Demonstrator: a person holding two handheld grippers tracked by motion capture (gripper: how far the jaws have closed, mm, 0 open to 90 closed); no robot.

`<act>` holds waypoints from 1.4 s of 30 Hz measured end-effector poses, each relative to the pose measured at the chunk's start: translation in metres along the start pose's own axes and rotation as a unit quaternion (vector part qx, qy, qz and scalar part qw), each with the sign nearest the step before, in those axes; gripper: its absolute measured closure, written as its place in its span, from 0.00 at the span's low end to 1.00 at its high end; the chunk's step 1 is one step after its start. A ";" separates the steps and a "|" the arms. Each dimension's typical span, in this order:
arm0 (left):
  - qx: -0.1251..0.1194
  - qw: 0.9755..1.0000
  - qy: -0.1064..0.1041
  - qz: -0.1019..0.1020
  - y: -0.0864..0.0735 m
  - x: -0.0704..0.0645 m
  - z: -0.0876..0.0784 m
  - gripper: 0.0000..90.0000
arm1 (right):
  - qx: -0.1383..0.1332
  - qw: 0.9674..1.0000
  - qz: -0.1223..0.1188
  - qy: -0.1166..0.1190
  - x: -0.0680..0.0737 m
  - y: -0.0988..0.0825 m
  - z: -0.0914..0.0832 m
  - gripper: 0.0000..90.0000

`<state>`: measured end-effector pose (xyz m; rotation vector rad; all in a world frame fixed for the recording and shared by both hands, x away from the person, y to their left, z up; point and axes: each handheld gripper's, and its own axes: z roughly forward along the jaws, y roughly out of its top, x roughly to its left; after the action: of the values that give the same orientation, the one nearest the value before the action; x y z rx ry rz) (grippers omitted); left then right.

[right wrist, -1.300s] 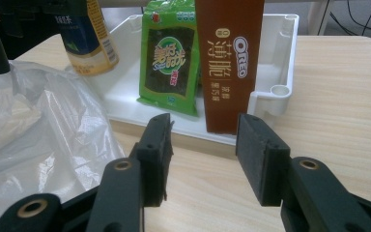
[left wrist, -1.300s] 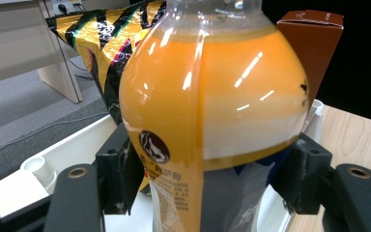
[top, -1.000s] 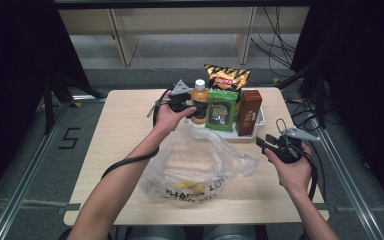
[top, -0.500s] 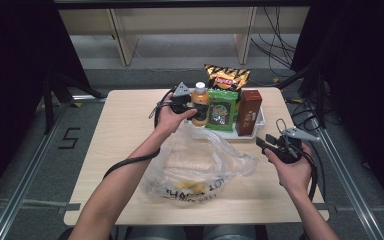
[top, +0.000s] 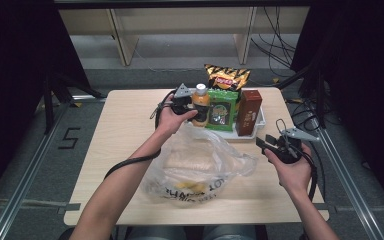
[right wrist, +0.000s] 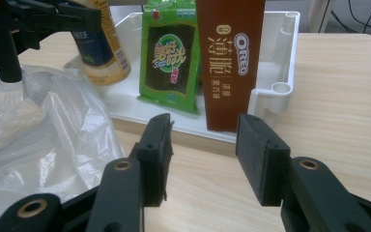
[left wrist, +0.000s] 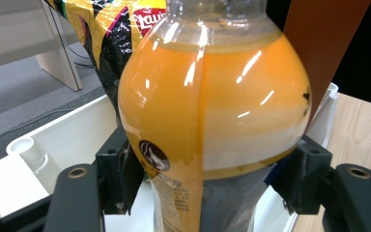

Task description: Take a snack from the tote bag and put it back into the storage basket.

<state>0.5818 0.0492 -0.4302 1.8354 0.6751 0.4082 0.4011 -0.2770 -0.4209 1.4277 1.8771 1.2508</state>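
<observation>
We have the left gripper at the white tray on the far side of the bench, fingers clamped on the orange juice bottle. The bottle stands upright, long axis vertical, cap up, at the tray's left end, beside the green seaweed pack. In the left gripper view the pads press the lower body on both sides, below the bulge. Our left forearm reaches diagonally across the bench, over the clear plastic bag, wrist roughly level, gripper pointing sideways into the bottle.

The right gripper sits above the bench's right side, near the tray's front corner, fingers released with nothing between them. In the right gripper view it points level at the brown Oreo box, which stands upright in the tray. The chip bag stands behind the tray.
</observation>
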 end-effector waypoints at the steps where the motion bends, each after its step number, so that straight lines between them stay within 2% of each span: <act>1: 0.001 1.000 0.000 0.000 0.000 0.000 0.000 0.38 | -0.001 1.000 -0.008 -0.001 -0.001 0.000 0.000 0.64; 5: 0.004 1.000 0.000 0.001 -0.001 0.000 0.002 0.38 | 0.003 1.000 -0.003 0.000 0.000 0.000 0.000 0.64; 6: 0.002 1.000 0.000 0.000 -0.002 0.000 0.002 0.38 | 0.007 1.000 0.015 0.002 0.002 0.000 -0.001 0.64; 19: 0.011 1.000 0.000 -0.003 -0.007 0.001 0.005 0.38 | 0.005 1.000 0.016 -0.003 0.003 -0.001 0.000 0.64; 20: 0.010 1.000 0.000 -0.004 -0.008 0.001 0.005 0.38 | 0.001 1.000 0.001 -0.004 0.000 0.000 0.001 0.64; 37: 0.020 1.000 -0.002 -0.004 -0.014 0.002 0.010 0.38 | 0.000 1.000 -0.003 -0.006 0.000 -0.001 0.001 0.63; 42: 0.022 1.000 -0.001 -0.004 -0.015 0.003 0.011 0.38 | 0.003 1.000 -0.005 -0.001 0.000 -0.001 0.000 0.63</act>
<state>0.5864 0.0467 -0.4486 1.8747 0.6943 0.3880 0.4012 -0.2770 -0.4216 1.4211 1.8861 1.2408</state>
